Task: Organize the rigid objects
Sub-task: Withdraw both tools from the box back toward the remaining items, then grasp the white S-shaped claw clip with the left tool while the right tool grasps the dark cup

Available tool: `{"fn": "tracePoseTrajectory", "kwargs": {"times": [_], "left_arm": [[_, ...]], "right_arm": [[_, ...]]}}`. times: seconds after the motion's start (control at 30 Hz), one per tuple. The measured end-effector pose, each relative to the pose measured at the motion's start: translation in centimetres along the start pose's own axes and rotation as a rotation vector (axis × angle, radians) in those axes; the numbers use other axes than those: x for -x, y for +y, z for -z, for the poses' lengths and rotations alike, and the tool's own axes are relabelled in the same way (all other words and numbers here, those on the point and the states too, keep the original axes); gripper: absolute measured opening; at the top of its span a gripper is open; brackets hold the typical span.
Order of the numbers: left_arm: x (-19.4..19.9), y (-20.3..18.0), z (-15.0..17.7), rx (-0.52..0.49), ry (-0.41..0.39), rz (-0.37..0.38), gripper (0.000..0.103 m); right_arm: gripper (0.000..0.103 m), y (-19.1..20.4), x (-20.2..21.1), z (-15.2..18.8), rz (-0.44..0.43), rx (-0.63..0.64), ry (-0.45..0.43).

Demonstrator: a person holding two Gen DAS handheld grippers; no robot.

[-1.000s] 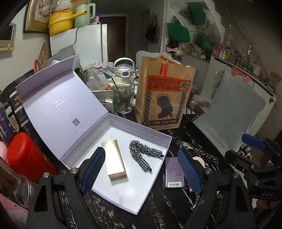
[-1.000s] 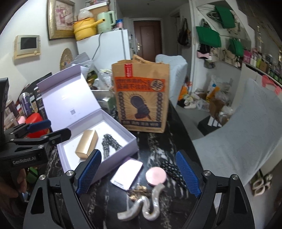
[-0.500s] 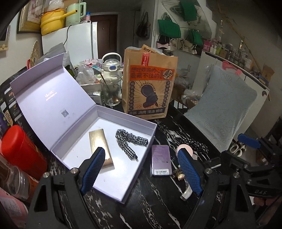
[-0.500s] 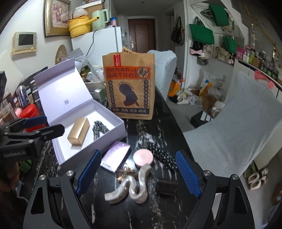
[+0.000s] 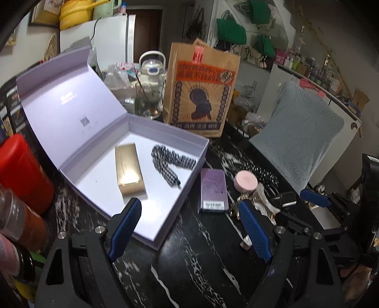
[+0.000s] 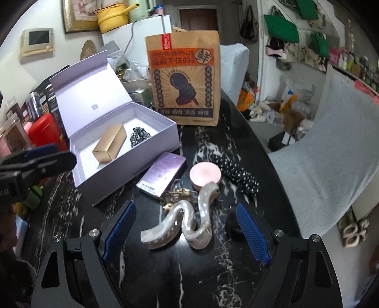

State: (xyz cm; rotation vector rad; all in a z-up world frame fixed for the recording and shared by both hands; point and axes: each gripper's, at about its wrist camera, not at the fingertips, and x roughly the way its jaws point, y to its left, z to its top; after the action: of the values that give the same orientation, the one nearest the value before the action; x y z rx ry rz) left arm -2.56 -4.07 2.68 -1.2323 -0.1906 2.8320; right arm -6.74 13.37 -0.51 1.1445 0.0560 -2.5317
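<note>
While the black marble-look tabletop with white veins (image 6: 208,147) takes up most of both views, the room behind it is pretty packed: white fridge (image 6: 144,30) at 11 o'clock with a yellow pot (image 6: 111,16) on top, green bags on the wall (image 6: 280,29) at 1 o'clock, and a pale grey chair cover (image 6: 331,147) at 3 o'clock. A tall brown paper bag with an orange printed label (image 6: 187,78) stands upright at 12 o'clock on the table.

An open lilac gift box with its lid tipped back (image 6: 151,151) sits at 10 o'clock, and inside are a gold rectangular box (image 6: 110,143) and a black-and-white checked fabric tie (image 5: 169,162), side by side. Just outside the box wall lies a flat purple carton (image 6: 161,173), with a round pink compact (image 6: 205,175) beside it and a black polka-dot scrunchie (image 6: 239,176) at 2 o'clock from that. A pearly wavy hair clip (image 6: 182,222) lies nearest, between the fingers of the right gripper (image 6: 187,233), not touched by them.

Both the right gripper and the left gripper (image 5: 189,229) are spread wide with nothing in them.
</note>
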Motion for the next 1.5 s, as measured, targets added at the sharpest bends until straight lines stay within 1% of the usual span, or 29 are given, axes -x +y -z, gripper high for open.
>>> {"fn": "tracePoseTrajectory", "kwargs": {"times": [0.17,0.33,0.43,0.5,0.77,0.9,1.03,1.2,1.37,1.5], "left_arm": [[-0.1,-0.4,0.9,0.007,-0.001,0.012,0.085],[-1.1,-1.1,1.6,0.020,0.034,0.056,0.085],[-1.6,-1.9,1.8,0.018,0.038,0.088,0.085],[-2.0,-2.7,1.8,0.007,0.041,0.099,0.085],[-4.3,-6.2,1.7,-0.028,0.082,0.163,0.085],[-5.1,-7.8,1.7,-0.029,0.098,0.213,0.085],[-6.2,-9.2,2.0,-0.048,0.122,0.217,0.085],[-8.4,-10.6,2.9,-0.046,0.188,0.220,0.085],[-10.4,-11.5,3.5,-0.056,0.228,0.183,0.085],[-11.2,-11.4,3.7,-0.030,0.244,0.182,0.085]], "right_arm": [[0.087,-0.4,-0.7,1.0,-0.020,-0.029,0.020],[0.087,-1.5,-1.2,1.9,-0.038,-0.065,0.038],[0.087,-2.4,-1.2,2.5,-0.025,-0.085,0.057],[0.087,-3.0,-1.1,2.9,-0.021,-0.091,0.058],[0.087,-6.1,-0.9,3.4,0.038,-0.114,0.060],[0.087,-7.7,-1.4,3.6,0.041,-0.131,0.071],[0.087,-8.8,-1.9,4.5,0.032,-0.127,0.092],[0.087,-9.9,-1.9,5.4,0.025,-0.135,0.104],[0.087,-10.9,-1.9,5.6,0.034,-0.165,0.097],[0.086,-11.4,-1.8,5.6,0.041,-0.171,0.094]]}}
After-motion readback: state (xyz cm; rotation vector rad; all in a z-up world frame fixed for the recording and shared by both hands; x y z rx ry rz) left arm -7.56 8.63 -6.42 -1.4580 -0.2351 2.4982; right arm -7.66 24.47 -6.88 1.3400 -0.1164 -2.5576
